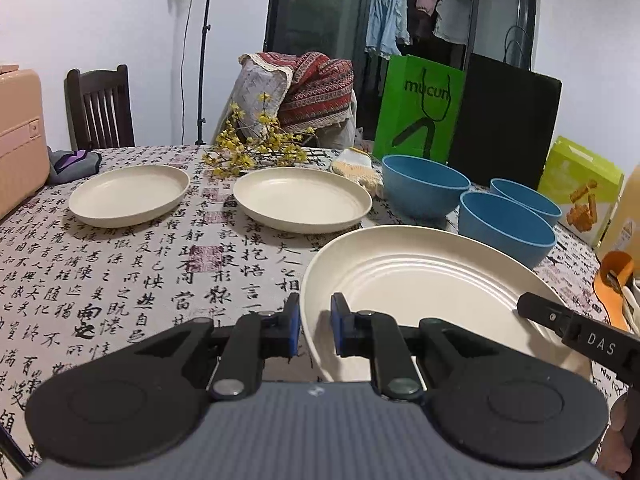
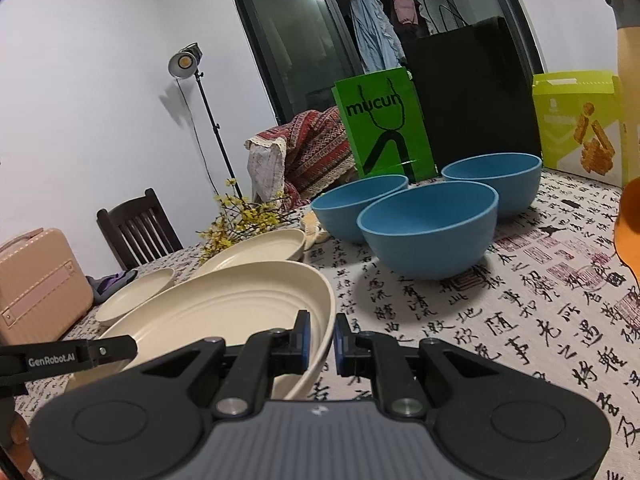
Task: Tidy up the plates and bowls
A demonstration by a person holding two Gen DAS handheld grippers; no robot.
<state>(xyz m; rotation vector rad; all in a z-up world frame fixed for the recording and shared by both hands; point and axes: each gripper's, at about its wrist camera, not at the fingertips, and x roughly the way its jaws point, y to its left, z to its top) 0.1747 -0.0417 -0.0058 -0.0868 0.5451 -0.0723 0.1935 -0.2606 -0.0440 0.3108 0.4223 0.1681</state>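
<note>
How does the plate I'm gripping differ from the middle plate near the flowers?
The gripped plate is clamped at opposite rims by the left gripper and right gripper; the middle plate is untouched. The gripped plate tilts, while the middle plate lies flat on the tablecloth. Both are cream, round and ridged inside.

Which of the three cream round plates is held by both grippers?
The nearest cream round plate, in front of the blue bowls: left gripper and right gripper clamp its rim. The others lie free.
</note>
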